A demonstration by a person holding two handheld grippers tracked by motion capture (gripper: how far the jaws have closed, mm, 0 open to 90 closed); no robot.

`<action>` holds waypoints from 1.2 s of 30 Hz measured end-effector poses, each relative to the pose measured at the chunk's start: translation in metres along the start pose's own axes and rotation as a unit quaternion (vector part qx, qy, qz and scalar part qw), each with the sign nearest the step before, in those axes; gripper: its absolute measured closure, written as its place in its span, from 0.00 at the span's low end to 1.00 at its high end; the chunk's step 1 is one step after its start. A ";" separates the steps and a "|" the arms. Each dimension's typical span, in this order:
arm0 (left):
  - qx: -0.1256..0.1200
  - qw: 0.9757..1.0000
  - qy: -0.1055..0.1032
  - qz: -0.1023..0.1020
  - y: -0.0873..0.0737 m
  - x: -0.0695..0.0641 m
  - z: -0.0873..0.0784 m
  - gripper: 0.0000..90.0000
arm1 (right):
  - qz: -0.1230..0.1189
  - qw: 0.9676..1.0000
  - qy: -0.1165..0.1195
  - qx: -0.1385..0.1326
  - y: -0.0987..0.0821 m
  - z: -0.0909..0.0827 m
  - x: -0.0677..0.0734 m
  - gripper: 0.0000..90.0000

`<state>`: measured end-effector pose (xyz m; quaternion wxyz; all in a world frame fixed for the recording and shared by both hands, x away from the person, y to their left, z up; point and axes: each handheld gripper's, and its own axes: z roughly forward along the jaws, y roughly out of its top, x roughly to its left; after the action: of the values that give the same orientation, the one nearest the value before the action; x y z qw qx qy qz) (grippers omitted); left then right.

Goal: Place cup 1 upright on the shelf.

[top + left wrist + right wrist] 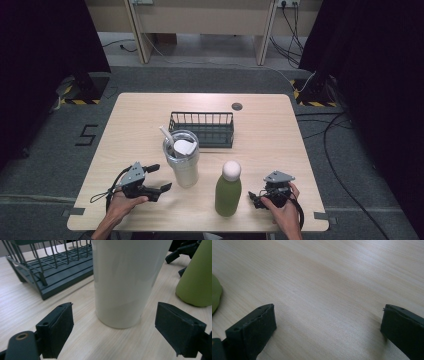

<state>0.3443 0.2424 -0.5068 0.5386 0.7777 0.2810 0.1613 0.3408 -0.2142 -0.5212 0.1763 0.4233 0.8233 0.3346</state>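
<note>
My left tongs (161, 177) stand spread wide, lined up on the white tumbler (125, 282) on the counter (280, 145), not yet touching. Right tongs (256, 196) are also apart, idle beside the green bottle (228, 192). Next, probably, I ease forward and close around the tumbler's base.

Cup (183, 161) at desk (260, 125) centre, rack (202, 128) just behind. Bottle (228, 190) right of cup, nearer the front edge. Left claw (161, 178) beside cup, right claw (254, 196) beside bottle.
</note>
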 end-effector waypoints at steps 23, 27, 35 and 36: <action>-0.032 0.999 -0.014 0.013 0.020 -0.011 0.044 0.14 | -0.004 1.000 0.002 0.000 0.000 0.000 0.000 0.00; -0.037 0.999 -0.012 0.016 0.021 -0.012 0.050 0.12 | -0.006 1.000 0.002 -0.001 0.000 0.000 -0.001 0.00; -0.047 0.999 -0.005 0.019 0.022 -0.014 0.059 0.09 | -0.007 1.000 0.003 -0.001 0.000 0.000 -0.001 0.00; -0.048 0.999 -0.005 0.018 0.022 -0.014 0.060 0.09 | -0.007 1.000 0.003 -0.001 0.000 0.000 -0.001 0.00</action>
<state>0.3720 0.1833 -0.5079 0.5741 0.7564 0.2563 0.1802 0.3415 -0.2145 -0.5211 0.1767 0.4163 0.8266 0.3350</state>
